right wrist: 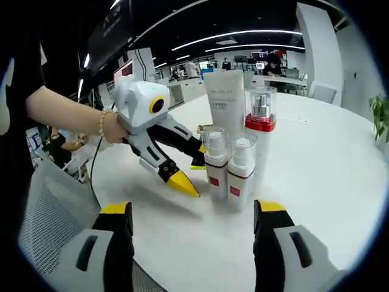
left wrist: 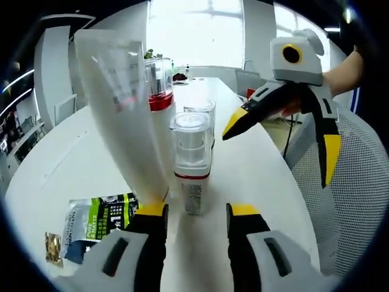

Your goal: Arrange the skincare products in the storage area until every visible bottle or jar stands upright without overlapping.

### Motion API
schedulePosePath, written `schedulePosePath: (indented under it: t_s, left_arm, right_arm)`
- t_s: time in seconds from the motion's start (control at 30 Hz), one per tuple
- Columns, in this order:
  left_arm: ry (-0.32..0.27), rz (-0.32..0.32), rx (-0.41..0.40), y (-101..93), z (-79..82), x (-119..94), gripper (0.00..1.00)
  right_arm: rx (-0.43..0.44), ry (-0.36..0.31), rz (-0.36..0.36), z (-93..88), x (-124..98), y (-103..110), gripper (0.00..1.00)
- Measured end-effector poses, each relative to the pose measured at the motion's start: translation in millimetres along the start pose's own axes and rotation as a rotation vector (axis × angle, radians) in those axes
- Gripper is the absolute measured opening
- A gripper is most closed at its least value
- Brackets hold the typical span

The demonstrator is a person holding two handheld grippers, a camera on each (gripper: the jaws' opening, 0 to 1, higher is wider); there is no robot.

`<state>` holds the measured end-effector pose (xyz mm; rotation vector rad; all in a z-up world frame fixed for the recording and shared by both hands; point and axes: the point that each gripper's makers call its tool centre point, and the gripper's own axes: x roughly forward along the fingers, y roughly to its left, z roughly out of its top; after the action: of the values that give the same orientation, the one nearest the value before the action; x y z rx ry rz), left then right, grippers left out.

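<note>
Several skincare products stand upright in a tight group on the white table (left wrist: 61,164). In the left gripper view, a small clear-capped bottle (left wrist: 191,164) with a red band is nearest. A second small bottle (left wrist: 202,115) stands behind it, beside a taller red-collared bottle (left wrist: 160,91) and a big white tube (left wrist: 121,103). My left gripper (left wrist: 197,212) is open, just short of the nearest bottle, with its left jaw by the tube's foot. My right gripper (left wrist: 281,152) hangs open to the right. The right gripper view has my right gripper (right wrist: 193,213) open, the two small bottles (right wrist: 216,161) (right wrist: 241,170), the tall bottle (right wrist: 260,121), the tube (right wrist: 223,100), and the left gripper (right wrist: 189,173) beside them.
A green-and-black sachet (left wrist: 97,225) and a small gold packet (left wrist: 53,248) lie flat on the table near my left jaw. A grey mesh chair (left wrist: 358,201) (right wrist: 48,219) stands at the table's edge. A person's hand (right wrist: 112,131) holds the left gripper. Open tabletop (right wrist: 328,158) spreads right of the bottles.
</note>
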<state>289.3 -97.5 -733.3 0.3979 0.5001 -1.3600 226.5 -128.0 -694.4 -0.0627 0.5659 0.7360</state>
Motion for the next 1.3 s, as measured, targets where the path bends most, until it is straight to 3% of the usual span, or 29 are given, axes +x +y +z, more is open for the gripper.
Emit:
schedulePosePath:
  t_s: [0.13,0.3,0.5,0.7,0.8,1.13,1.3]
  left_arm:
    - [0.011,0.033,-0.041,0.1,-7.7,-12,0.42]
    - [0.043,0.095,-0.154,-4.9,-21.0,-30,0.59]
    - [0.046,0.174,-0.261,-10.5,-30.6,-57,0.69]
    - [0.011,0.255,-0.336,-17.1,-32.7,-85,0.77]
    - [-0.008,0.283,-0.375,-15.4,-41.5,-99,0.79]
    - [-0.059,0.381,-0.459,-27.2,-44.3,-135,0.88]
    - [-0.07,0.414,-0.484,-34.2,-55.3,-149,0.92]
  right_arm:
    - [-0.005,0.005,0.004,-0.6,0,1,0.84]
    - [-0.013,0.011,0.005,0.1,-3,3,0.86]
    - [-0.02,0.004,0.001,2.2,-9,5,0.88]
    - [-0.024,0.002,-0.001,2.3,-13,7,0.9]
    - [-0.031,0.0,-0.002,3.8,-15,8,0.9]
    - [-0.049,-0.008,-0.004,8.1,-22,10,0.91]
    - [-0.049,-0.009,-0.004,7.4,-25,11,0.91]
